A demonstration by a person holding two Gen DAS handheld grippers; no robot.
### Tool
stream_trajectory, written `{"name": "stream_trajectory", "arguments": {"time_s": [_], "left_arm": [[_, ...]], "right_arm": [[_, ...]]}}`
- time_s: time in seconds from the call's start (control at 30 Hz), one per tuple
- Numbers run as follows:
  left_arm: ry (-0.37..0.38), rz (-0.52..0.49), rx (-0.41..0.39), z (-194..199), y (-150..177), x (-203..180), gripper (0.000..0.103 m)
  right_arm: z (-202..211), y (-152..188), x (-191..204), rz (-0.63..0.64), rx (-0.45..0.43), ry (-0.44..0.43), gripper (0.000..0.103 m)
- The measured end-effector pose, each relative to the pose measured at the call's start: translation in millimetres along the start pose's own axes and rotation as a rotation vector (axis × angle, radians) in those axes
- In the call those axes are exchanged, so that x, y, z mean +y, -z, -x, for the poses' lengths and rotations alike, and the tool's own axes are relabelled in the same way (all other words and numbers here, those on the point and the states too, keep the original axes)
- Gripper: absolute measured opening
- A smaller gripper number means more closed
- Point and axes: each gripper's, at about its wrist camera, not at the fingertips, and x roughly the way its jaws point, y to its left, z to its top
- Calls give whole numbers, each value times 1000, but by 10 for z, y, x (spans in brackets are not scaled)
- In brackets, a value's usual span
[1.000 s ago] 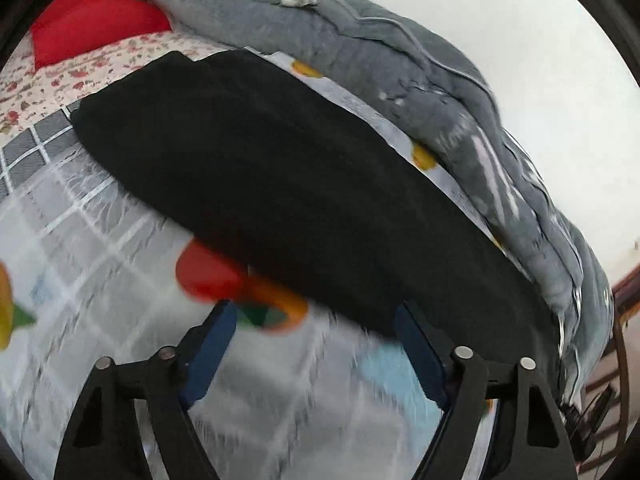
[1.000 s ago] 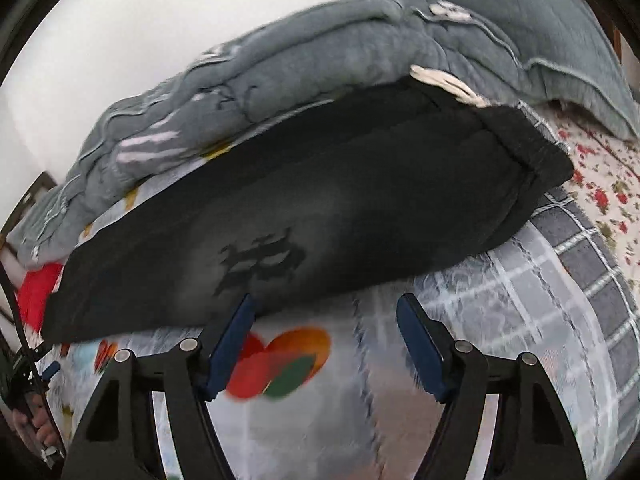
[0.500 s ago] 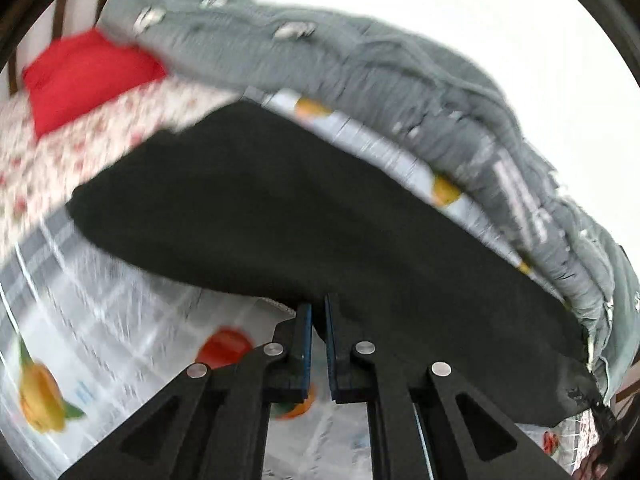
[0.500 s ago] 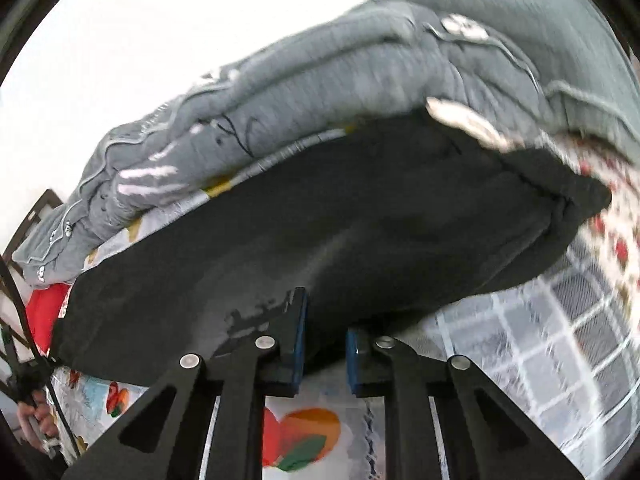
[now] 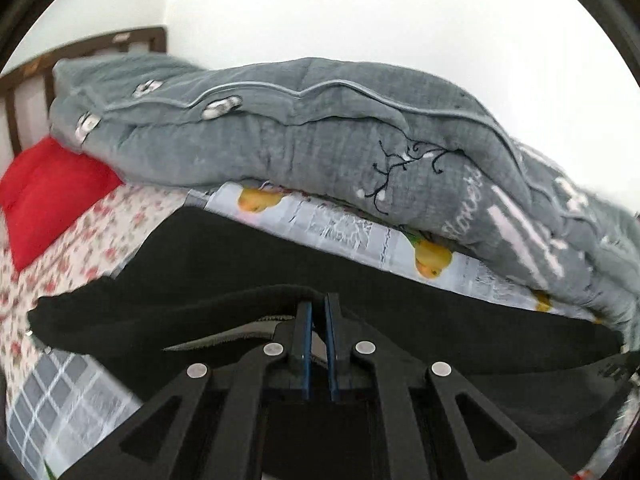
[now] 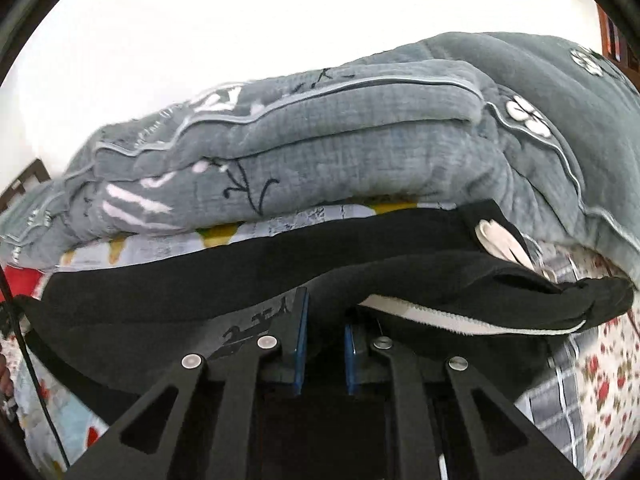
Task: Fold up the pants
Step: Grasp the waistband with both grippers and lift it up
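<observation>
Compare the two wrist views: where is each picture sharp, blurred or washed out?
Left wrist: grey quilted duvet sharp centrally, smeared at right; white wall overexposed. Right wrist: duvet crisp, floral sheet blurred at the edge; fisheye bends both.

Black pants (image 5: 248, 264) of soft, matt knit cloth, showing a pale, nubbly inner lining (image 6: 432, 314) where the edge lifts, lie on a smooth printed bedsheet (image 5: 352, 236) of thin, faintly shiny fabric. Behind them a grey quilt (image 5: 304, 136) of crinkled, waffle-textured cotton carries satin-like piping and stitched embroidery. A red pillow (image 5: 44, 196) looks plain and matt; the floral sheet (image 5: 80, 244) beside it is flat woven cloth. The headboard (image 5: 24, 92) is dark, stained wood. The left gripper (image 5: 318, 316) and right gripper (image 6: 324, 320) are matt black plastic with bright metal rivets and glossy blue pads (image 6: 301, 344).
</observation>
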Motion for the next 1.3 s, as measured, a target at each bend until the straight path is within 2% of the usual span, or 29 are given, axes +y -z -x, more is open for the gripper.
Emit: {"name": "stream_trajectory", "arguments": {"time_s": [0.1, 0.17, 0.23, 0.3, 0.33, 0.37, 0.4, 0.43, 0.47, 0.53, 0.63, 0.73, 0.87, 1.0, 1.03, 1.1, 1.2, 1.3], "left_arm": [[-39, -44, -1, -267, -36, -170, 7], [-34, -41, 15, -393, -45, -221, 8], [-31, -23, 33, -484, -52, -263, 14], [-23, -26, 61, -506, -49, -314, 21], [-11, -32, 58, -475, -36, -340, 28], [-4, -38, 53, -433, -20, -355, 42], [-4, -46, 46, -360, 6, -371, 54], [-5, -50, 35, -289, 29, -378, 75], [-4, -53, 12, -192, 54, -380, 77], [1, -72, -34, 33, 134, -376, 77], [2, -101, -8, 265, 318, -347, 78], [52, -59, 60, 403, 603, -253, 78], [123, 53, 176, 452, 1086, -31, 78], [140, 129, 280, 388, 1435, 200, 77], [150, 150, 299, 357, 1468, 250, 77], [176, 179, 279, 322, 1461, 335, 77], [212, 231, 266, 211, 1404, 413, 73], [255, 295, 245, 79, 1343, 490, 67]], "right_arm": [[-271, -100, 85, 34, 12, 44, 14], [-456, -135, 140, 69, 27, 80, 17], [-622, -139, 173, 85, 79, 85, 31], [-663, -90, 190, 94, 100, 92, 33], [-636, -60, 196, 99, 95, 94, 34], [-588, -28, 197, 104, 87, 92, 36], [-528, 7, 195, 105, 81, 89, 45], [-430, 60, 179, 100, 70, 80, 52], [-349, 101, 160, 92, 61, 68, 54], [-162, 219, 110, 80, 52, 42, 55], [77, 421, 46, 82, 51, 46, 55], [240, 653, -66, 41, 73, 29, 57], [368, 982, -265, -16, 103, 13, 58], [364, 1278, -416, -72, 159, -18, 60], [351, 1342, -446, -84, 175, -20, 60], [317, 1418, -477, -96, 190, -26, 60], [288, 1400, -474, -106, 182, -26, 62], [191, 1337, -539, -169, 183, -71, 64]]}}
